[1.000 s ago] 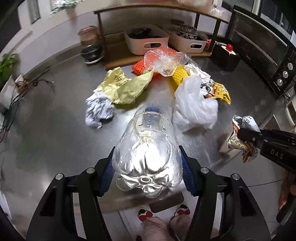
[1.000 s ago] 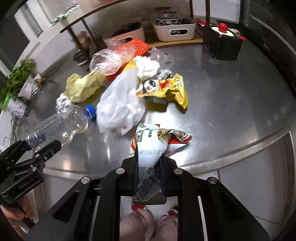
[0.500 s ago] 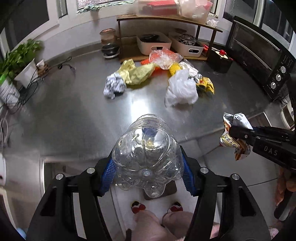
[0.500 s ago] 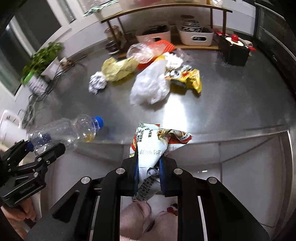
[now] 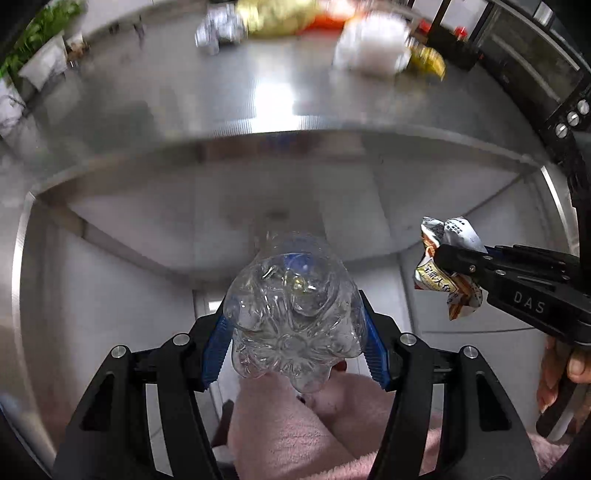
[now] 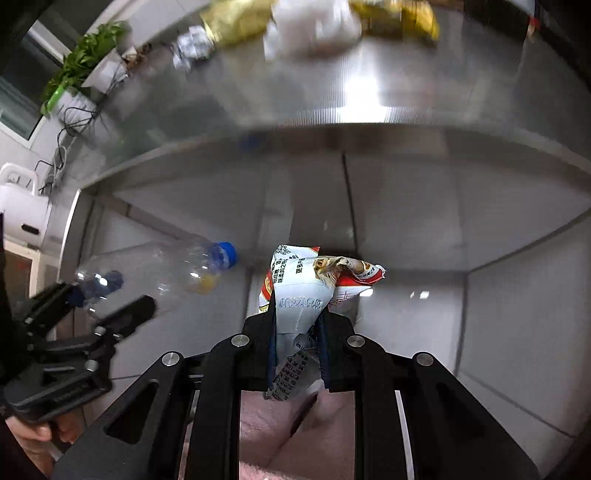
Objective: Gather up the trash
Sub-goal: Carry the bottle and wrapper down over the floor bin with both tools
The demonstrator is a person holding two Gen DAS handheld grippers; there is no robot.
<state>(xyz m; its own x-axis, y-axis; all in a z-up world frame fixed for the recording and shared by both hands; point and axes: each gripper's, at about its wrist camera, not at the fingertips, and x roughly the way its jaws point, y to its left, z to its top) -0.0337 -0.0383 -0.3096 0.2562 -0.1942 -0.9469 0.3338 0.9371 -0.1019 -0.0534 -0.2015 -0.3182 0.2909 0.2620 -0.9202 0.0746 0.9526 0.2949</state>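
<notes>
My left gripper [image 5: 293, 325] is shut on a clear plastic bottle [image 5: 293, 310], its base toward the camera; in the right wrist view the bottle [image 6: 162, 269] shows a blue cap and a little yellow liquid. My right gripper [image 6: 297, 321] is shut on a crumpled white and red snack wrapper [image 6: 306, 284], also seen as the wrapper [image 5: 448, 273] at the right of the left wrist view. Both grippers hang below the steel counter's front edge [image 5: 295, 136], pointing steeply down in front of the cabinet face. More trash lies blurred on the counter: a white bag [image 5: 373, 48], yellow wrappers [image 6: 240, 18], crumpled foil [image 5: 218, 29].
A person's pink-clad legs [image 5: 295, 424] are right beneath the grippers. A black oven [image 5: 535, 62] stands at the counter's right end. A potted plant [image 6: 85, 48] and cables [image 6: 77, 118] sit at the left end. Hands grip both handles.
Both grippers have dropped from above the counter to below its front edge, each keeping its load. The trash pile has slid to the top of both views.
</notes>
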